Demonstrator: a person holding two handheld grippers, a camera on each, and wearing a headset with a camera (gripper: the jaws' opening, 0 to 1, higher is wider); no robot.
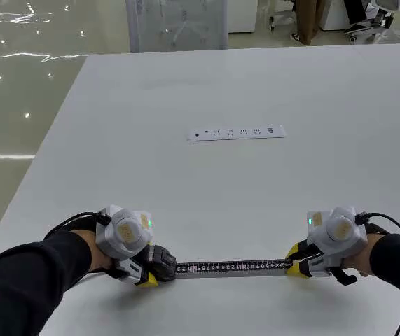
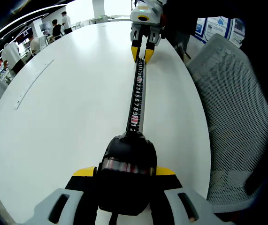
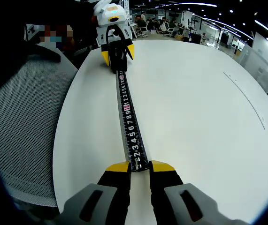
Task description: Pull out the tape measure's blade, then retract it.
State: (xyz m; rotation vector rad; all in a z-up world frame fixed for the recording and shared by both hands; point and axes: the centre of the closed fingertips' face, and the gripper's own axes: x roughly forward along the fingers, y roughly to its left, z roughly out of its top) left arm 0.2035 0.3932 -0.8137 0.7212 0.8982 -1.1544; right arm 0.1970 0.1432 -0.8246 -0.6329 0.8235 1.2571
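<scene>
White and wide, the workbench is taking most of the head view, with a flat power strip lying toward 12 o'clock, well apart from the work. Near the person's edge the tape measure's blade is lying flat on the surface, numbers up, running from 9 o'clock to 3 o'clock. At the 9 o'clock end the left gripper is clasping the black case between its yellow-tipped jaws. At the 3 o'clock end the right gripper is pinching the blade's tip, with its jaws closed on it (the end hook itself is hidden between them).

I am judging that the pull-out step is in hand or nearly complete, because a good length is showing between the two grippers. The next move is probably asking the right gripper to travel toward 9 o'clock and feed the blade slowly into the case. A sudden release could make the blade whip.
</scene>
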